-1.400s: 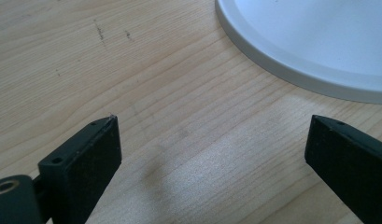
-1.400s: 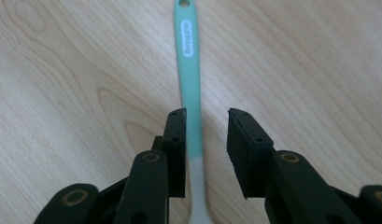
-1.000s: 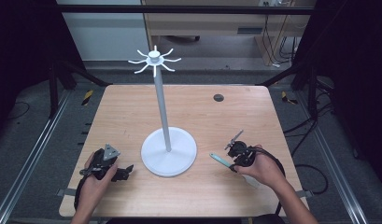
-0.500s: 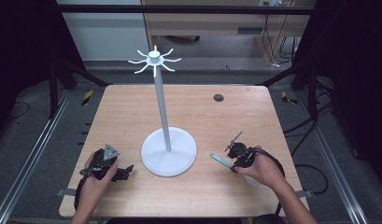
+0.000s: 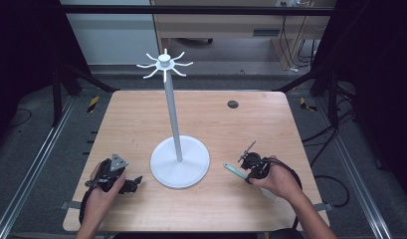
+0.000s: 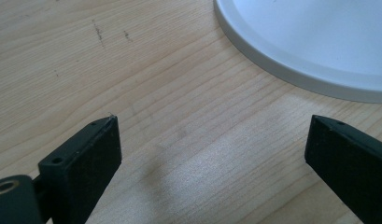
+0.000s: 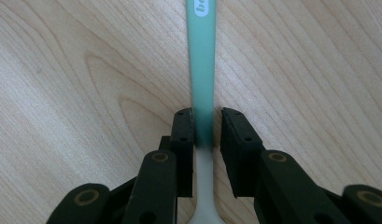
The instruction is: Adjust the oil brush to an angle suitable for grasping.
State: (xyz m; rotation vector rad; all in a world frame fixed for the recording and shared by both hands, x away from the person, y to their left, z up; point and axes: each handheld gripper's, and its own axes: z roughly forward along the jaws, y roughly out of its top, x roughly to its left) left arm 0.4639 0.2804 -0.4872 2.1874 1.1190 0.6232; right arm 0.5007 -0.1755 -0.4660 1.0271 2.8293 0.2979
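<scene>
A white stand has a round base (image 5: 180, 162) at the table's middle, a thin pole (image 5: 172, 109) and a crown of hooks (image 5: 164, 63) on top. A teal-handled utensil (image 5: 234, 171) lies flat on the wood to the base's right. In the right gripper view its handle (image 7: 201, 56) runs straight away from me and turns white toward the camera. My right gripper (image 7: 207, 123) is shut on that handle, low on the table (image 5: 250, 168). My left gripper (image 5: 133, 183) rests left of the base, wide open (image 6: 212, 144) with bare wood between the jaws. The base rim (image 6: 319, 70) lies just ahead.
A small dark round disc (image 5: 233, 104) sits at the table's far right. The wooden table (image 5: 131, 124) ends close behind both hands. Metal rails and cables run along the floor on either side.
The right hand has settled slightly lower and nearer over the utensil. The left hand, the stand and the utensil have stayed put.
</scene>
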